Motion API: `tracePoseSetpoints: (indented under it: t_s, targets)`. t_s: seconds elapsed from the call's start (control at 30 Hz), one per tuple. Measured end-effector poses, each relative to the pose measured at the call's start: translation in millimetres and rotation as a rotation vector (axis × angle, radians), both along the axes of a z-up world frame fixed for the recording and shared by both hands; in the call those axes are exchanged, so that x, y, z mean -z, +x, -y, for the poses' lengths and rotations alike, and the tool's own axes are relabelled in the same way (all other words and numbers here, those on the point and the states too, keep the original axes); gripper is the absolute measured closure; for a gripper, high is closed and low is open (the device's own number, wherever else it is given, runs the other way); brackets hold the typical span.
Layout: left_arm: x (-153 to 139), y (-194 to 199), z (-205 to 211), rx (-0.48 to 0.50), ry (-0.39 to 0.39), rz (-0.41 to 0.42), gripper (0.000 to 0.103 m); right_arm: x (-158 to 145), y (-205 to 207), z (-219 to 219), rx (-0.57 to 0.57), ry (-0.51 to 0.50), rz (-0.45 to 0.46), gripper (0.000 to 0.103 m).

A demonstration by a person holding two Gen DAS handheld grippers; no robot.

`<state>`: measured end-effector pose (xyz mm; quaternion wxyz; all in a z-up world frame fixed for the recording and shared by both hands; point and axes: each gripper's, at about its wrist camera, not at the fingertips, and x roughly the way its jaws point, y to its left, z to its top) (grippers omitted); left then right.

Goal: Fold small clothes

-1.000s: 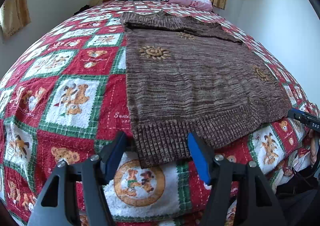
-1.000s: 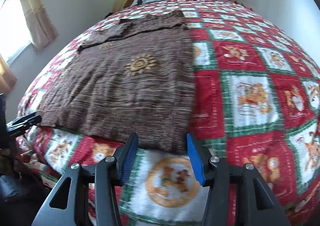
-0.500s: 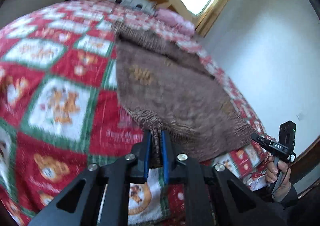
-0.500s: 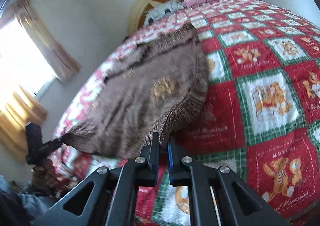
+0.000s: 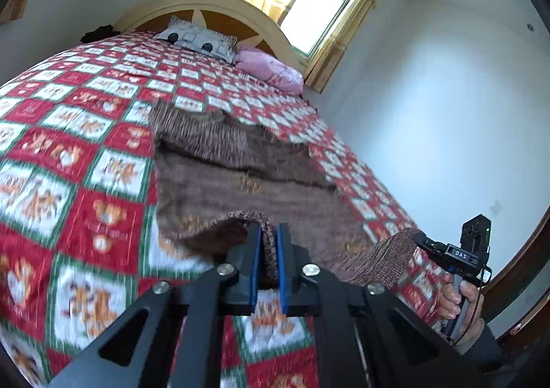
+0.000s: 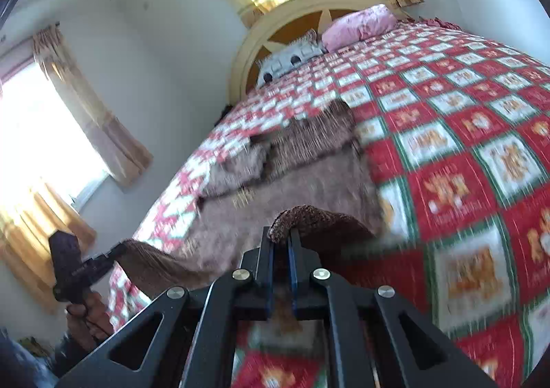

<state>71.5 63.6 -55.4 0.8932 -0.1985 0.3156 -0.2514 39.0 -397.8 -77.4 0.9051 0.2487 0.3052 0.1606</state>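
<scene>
At the near hem, both grippers, left (image 5: 267,243) and right (image 6: 282,243), are clamping the sweater (image 5: 240,195); soft and floppy, it is sagging between those corner holds.

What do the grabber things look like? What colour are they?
Each gripper is black, with angular arms that have triangle-shaped holes and round silver bolts. The left gripper and right gripper have two flat fingers lined with blue pads. The right one, seen from the side, has a small label reading "DAS", a thin dark cable by its handle, and a dark sleeve behind it.
</scene>
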Motion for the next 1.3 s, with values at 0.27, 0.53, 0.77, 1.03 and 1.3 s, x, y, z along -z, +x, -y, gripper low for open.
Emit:
tracePoseSetpoints:
  t_s: [0.27,0.53,0.77,1.03,1.3]
  targets:
    - [-10,46,-19,-0.04,-0.038,0.004,0.098,-20,59,1,0.006,0.074,0.007,0.097]
    - [-14,97,-32,-0.053,-0.063,0.008,0.1,-30,109,-5,0.006,0.048,0.0,0.097]
    - [5,82,-10,0.037,0.156,0.007,0.061,-21,116,-9,0.005,-0.005,-0.025,0.097]
    - [42,25,7,0.146,0.438,-0.027,0.014,-15,109,-8,0.001,-0.026,-0.034,0.097]
    - [86,43,19,0.166,0.338,-0.263,0.069,-14,102,-20,-0.021,-0.039,-0.033,0.097]
